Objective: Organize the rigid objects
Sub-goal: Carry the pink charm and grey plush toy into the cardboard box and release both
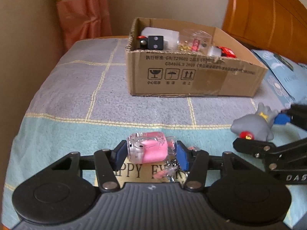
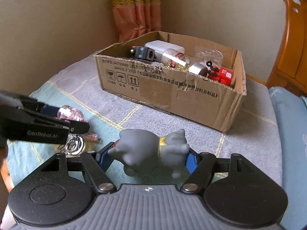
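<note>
Pink case [image 1: 146,149] is clamped crosswise in the left gripper [image 1: 149,153]; grey toy [image 2: 151,149] is clamped in the right gripper [image 2: 148,158]. Cardboard box [image 1: 191,76] lies ahead, far side, nearer the left.

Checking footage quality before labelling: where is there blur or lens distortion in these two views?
Left wrist view: the right gripper at the frame edge is smeared and the cardboard box bows. Right wrist view: the left gripper is soft and dark corners vignette.
</note>
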`<state>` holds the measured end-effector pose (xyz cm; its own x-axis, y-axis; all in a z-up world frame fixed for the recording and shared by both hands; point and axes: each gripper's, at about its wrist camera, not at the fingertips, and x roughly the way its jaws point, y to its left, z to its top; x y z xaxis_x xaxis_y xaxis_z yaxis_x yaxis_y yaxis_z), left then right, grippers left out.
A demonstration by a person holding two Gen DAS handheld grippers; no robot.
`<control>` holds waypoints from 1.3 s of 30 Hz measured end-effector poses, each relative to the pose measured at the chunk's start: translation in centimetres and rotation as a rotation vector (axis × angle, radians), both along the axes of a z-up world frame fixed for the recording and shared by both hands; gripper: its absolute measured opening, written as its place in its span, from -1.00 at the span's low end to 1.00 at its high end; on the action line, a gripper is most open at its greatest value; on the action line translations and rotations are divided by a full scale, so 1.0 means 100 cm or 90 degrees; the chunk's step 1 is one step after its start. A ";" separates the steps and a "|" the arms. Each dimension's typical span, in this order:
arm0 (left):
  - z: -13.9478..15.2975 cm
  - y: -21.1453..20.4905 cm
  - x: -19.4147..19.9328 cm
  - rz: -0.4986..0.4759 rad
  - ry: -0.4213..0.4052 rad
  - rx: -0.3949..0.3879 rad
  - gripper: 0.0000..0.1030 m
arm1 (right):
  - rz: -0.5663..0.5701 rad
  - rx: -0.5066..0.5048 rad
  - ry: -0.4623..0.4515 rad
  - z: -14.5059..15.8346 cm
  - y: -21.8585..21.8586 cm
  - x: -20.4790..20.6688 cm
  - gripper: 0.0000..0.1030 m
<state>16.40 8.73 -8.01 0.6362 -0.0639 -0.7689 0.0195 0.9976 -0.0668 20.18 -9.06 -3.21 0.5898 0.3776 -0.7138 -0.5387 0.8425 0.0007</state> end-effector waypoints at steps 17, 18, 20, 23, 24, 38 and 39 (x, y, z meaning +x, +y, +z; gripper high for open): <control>0.056 0.005 -0.006 -0.132 0.020 0.024 0.02 | 0.091 -0.044 -0.021 0.049 -0.018 -0.005 0.49; 0.059 0.005 -0.006 -0.134 0.020 0.026 0.02 | 0.095 -0.044 -0.022 0.052 -0.019 -0.005 0.49; 0.065 0.005 -0.008 -0.139 0.022 0.025 0.00 | 0.102 -0.044 -0.024 0.058 -0.021 -0.005 0.49; 0.076 0.005 -0.010 -0.143 0.024 0.025 -0.03 | 0.104 -0.039 -0.023 0.068 -0.025 -0.003 0.49; 0.079 0.004 -0.010 -0.145 0.022 0.029 -0.03 | 0.103 -0.035 -0.023 0.071 -0.026 -0.002 0.49; 0.129 -0.011 -0.004 -0.175 -0.034 0.060 -0.03 | 0.076 -0.029 -0.059 0.111 -0.036 0.033 0.49; 0.133 -0.013 -0.003 -0.178 -0.040 0.063 -0.03 | 0.074 -0.029 -0.062 0.113 -0.036 0.036 0.49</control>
<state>16.15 7.46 5.29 0.6507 -0.1705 -0.7400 0.2958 0.9544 0.0402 23.81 -12.69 8.09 0.6108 0.4161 -0.6737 -0.6286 0.7722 -0.0929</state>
